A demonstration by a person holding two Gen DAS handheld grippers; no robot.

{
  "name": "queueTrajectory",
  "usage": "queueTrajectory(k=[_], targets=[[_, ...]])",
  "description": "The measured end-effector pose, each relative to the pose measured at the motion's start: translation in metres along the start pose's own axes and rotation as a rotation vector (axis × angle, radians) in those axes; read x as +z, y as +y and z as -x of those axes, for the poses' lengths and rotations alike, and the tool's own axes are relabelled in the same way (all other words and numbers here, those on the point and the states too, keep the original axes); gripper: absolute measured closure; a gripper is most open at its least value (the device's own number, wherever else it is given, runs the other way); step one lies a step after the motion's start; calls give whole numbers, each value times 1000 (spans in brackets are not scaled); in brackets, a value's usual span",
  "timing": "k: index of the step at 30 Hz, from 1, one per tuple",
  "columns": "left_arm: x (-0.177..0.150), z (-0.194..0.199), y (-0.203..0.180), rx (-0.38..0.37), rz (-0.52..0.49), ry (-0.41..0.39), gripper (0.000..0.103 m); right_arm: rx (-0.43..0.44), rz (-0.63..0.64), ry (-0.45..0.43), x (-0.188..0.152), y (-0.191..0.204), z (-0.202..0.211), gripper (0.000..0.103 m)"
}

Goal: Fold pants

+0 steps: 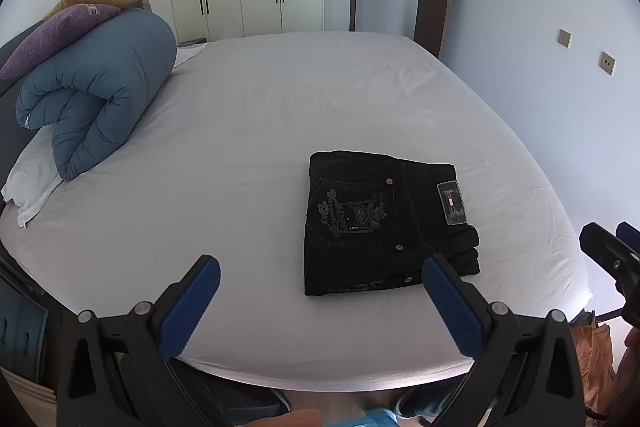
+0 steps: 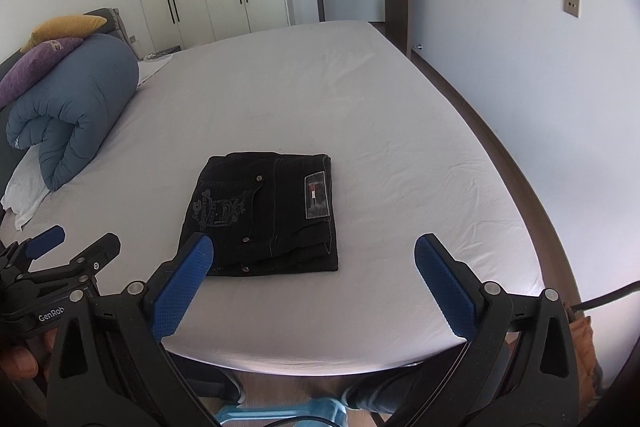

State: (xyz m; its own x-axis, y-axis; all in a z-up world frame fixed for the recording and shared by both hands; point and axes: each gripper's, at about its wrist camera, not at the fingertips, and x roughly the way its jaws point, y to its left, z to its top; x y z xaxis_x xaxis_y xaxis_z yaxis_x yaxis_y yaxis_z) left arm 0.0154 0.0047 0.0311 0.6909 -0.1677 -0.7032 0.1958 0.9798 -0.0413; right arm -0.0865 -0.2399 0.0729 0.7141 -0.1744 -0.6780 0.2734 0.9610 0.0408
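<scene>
Pants (image 1: 384, 223) lie folded on the bed (image 1: 248, 115), pocket lettering unreadable; both tools spread wide, empty

The black jeans (image 1: 384, 223) lie on the bed (image 1: 280, 99), folded into a compact, almost square bundle of several layers. The back pocket with pale embroidered lettering faces up, and a rectangular waistband patch sits toward 3 o'clock. Small metal rivets show along the pocket seam. The stacked folded edges show at 5 o'clock. In the right wrist view the bundle (image 2: 264, 215) lies flat near the bed's 6 o'clock edge.
</scene>
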Motion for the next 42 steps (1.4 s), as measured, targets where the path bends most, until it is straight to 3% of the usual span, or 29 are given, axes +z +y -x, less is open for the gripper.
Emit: queueTrajectory(k=[42], targets=[[-8, -14, 3, 1, 10, 42, 0, 12, 28, 42, -2, 20, -14, 0]])
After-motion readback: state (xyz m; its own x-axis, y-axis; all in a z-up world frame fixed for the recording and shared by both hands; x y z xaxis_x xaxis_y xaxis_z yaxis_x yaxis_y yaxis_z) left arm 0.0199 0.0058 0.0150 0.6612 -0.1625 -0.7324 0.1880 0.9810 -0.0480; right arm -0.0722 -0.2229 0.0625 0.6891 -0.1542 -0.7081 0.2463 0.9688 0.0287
